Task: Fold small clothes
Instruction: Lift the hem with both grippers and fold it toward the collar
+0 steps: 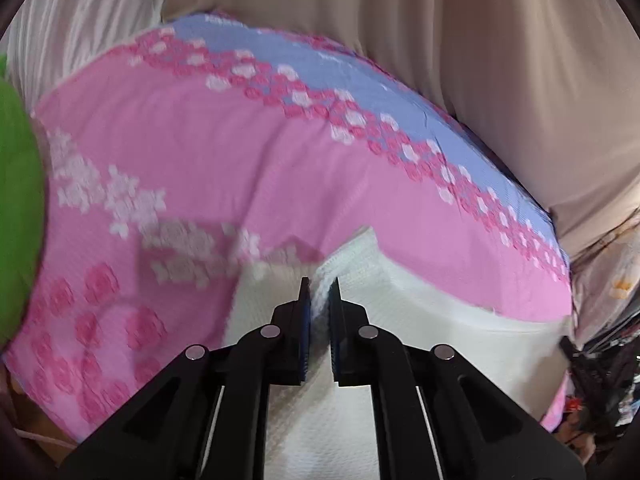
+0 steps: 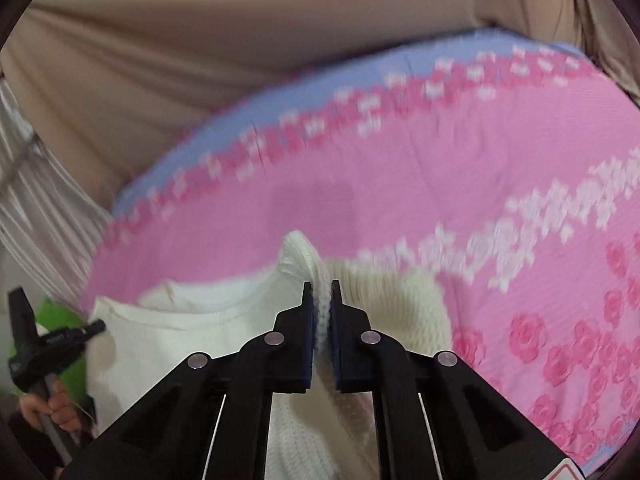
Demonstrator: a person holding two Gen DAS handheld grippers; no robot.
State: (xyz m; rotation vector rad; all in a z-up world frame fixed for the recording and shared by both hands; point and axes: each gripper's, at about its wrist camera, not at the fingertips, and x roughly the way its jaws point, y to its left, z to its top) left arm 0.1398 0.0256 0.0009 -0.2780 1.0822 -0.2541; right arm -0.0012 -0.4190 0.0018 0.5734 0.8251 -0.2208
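A white knitted garment lies on a pink flowered blanket. My left gripper is shut on a bunched fold of its knit, which shows between the blue pads. In the right wrist view the same white garment spreads to the left, its neckline visible. My right gripper is shut on a raised ribbed edge of it, pinched between the pads. The left gripper appears at the far left of that view, held by a hand.
The blanket has a lilac border and covers a raised surface. Beige cloth hangs behind it. A green object sits at the left edge. Dark clutter lies at the right.
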